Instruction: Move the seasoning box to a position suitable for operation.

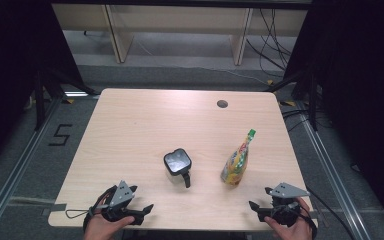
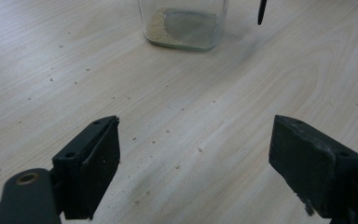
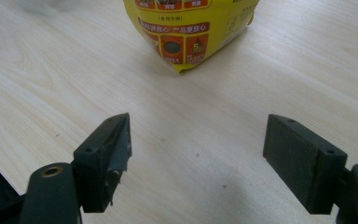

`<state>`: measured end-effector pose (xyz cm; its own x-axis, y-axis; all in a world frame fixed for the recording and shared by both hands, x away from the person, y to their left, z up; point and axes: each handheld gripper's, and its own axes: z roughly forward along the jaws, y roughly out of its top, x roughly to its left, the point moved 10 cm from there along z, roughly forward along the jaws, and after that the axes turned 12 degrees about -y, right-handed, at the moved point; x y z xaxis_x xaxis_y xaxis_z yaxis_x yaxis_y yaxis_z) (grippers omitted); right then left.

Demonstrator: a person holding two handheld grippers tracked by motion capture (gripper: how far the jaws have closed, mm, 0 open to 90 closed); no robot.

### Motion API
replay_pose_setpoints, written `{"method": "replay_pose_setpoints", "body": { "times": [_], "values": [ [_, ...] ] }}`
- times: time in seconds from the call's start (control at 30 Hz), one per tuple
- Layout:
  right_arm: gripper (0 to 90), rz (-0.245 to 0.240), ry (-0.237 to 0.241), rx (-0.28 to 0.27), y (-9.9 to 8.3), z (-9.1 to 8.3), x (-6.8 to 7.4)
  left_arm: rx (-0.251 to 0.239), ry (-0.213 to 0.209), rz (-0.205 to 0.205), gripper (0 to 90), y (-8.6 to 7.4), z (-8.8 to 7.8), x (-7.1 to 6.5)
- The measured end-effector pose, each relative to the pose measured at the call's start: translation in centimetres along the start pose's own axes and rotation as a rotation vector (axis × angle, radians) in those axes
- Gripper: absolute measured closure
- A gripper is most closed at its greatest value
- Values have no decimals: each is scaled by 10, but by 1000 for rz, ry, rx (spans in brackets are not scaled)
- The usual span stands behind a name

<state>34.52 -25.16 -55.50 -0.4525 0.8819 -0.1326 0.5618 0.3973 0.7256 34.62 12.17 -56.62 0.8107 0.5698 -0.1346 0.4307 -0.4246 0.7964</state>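
1. Glass jar (image 2: 183,23) and yellow pouch (image 3: 193,30) stood untouched mid-table as both my grippers' jaws hung wide apart, empty.
2. My left gripper (image 1: 139,204) faced the jar; my right gripper (image 1: 261,198) faced the pouch.
3. Both hovered near the table's (image 1: 145,120) front edge.

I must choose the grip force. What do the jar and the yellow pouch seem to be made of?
Jar: probably clear glass, glossy; the table shows through its walls. Pouch: probably flexible plastic film, shiny and printed; its bottom corner is creased.
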Motion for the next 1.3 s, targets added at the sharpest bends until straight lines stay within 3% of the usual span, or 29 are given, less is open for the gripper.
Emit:
{"method": "replay_pose_setpoints", "body": {
  "times": [0.03,0.07,0.1,0.17,0.27,0.33,0.37,0.4,0.47,0.53,0.57,0.63,0.67,0.77,0.8,0.87,0.93,1.0,1.03,1.07,1.1,1.17,1.23,1.27,1.3],
  "values": [
    [251,-1,2,2,0,0,0,-4,-5,-24,192,0,1,-2],
    [252,-1,1,3,0,0,0,6,-14,-12,200,0,1,-3],
    [252,-1,-1,4,0,0,0,-24,-39,-32,204,3,4,-7],
    [253,7,-2,9,-1,-1,1,-24,-56,-49,221,4,5,-9],
    [256,4,-2,-4,1,0,0,-27,-59,-24,271,9,10,-15],
    [256,3,-7,-5,1,0,0,-53,-110,-13,319,14,16,-26],
    [256,10,-8,4,0,0,0,-53,-110,-13,400,14,16,-26],
    [256,5,1,4,0,1,0,-65,-141,13,424,19,24,-38],
    [256,11,-7,8,0,1,0,-61,-147,35,451,24,32,-44],
    [257,-7,-7,-9,1,2,-1,-65,-143,41,478,31,42,-48],
    [258,14,7,2,1,1,2,-65,-143,41,488,31,42,-48],
    [259,8,-5,-1,2,1,2,-80,-131,62,521,45,58,-54],
    [259,2,-4,-2,2,1,2,-62,-123,75,525,47,61,-54],
    [260,-3,-3,2,1,2,2,-79,-123,68,521,54,74,-56],
    [260,1,-6,-1,2,1,1,-26,-82,111,509,55,78,-49],
    [259,-4,-2,-4,1,2,0,-48,-80,74,509,58,83,-47],
    [259,-20,-9,-15,2,3,-2,-48,-86,67,510,59,86,-45],
    [259,21,-2,9,0,2,2,-82,-78,60,526,66,94,-47],
    [259,-18,-3,-5,1,3,-1,-73,-83,82,533,68,95,-46],
    [260,-15,-11,-10,2,3,-1,-73,-83,82,550,68,95,-46],
    [260,-2,8,-8,2,3,2,-99,-69,69,558,73,101,-45],
    [260,-36,-11,-17,3,4,0,-111,-75,57,594,76,104,-45],
    [260,-47,-11,-16,2,4,-1,-97,-49,99,654,79,104,-42],
    [260,-33,-9,-10,2,4,0,-87,-26,154,688,82,103,-36],
    [260,-28,-6,-11,3,4,0,-110,-24,93,730,82,104,-38]
  ]
}}
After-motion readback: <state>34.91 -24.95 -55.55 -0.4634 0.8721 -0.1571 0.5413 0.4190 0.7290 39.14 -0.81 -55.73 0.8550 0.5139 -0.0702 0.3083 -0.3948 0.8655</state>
